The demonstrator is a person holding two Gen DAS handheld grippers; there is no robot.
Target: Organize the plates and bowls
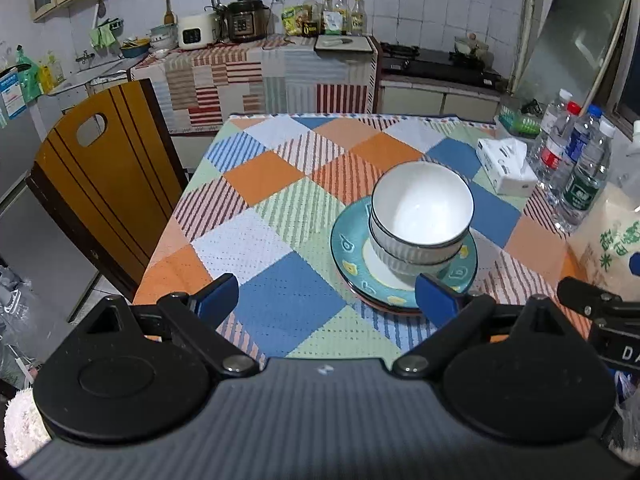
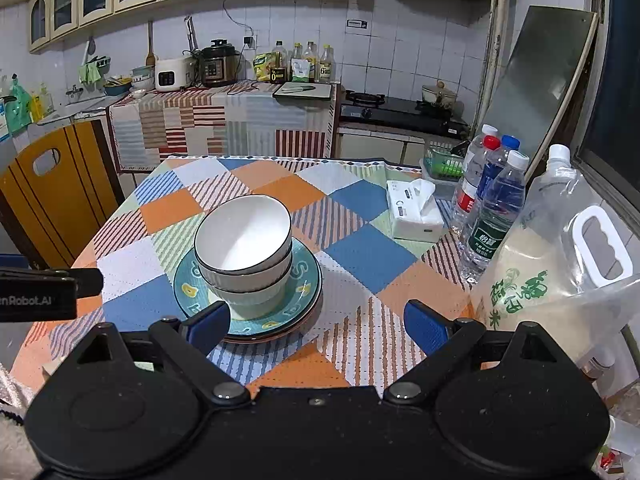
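Note:
Two white ribbed bowls [image 1: 420,212] are nested and stand on a teal patterned plate [image 1: 352,256], which lies on at least one more plate with a reddish rim. The stack sits on the checked tablecloth. In the right wrist view the bowls [image 2: 244,236] and teal plate [image 2: 304,284] sit just ahead, left of centre. My left gripper [image 1: 326,294] is open and empty, near the front of the stack, its right finger [image 1: 434,294] by the plate's rim. My right gripper [image 2: 316,324] is open and empty, its left finger [image 2: 208,326] in front of the plates.
A tissue box [image 2: 416,212], several water bottles [image 2: 492,216] and a large clear rice bag [image 2: 560,264] stand along the table's right side. A wooden chair [image 1: 100,184] stands at the left. The counter with appliances [image 2: 216,64] and a stove [image 2: 400,110] lie beyond.

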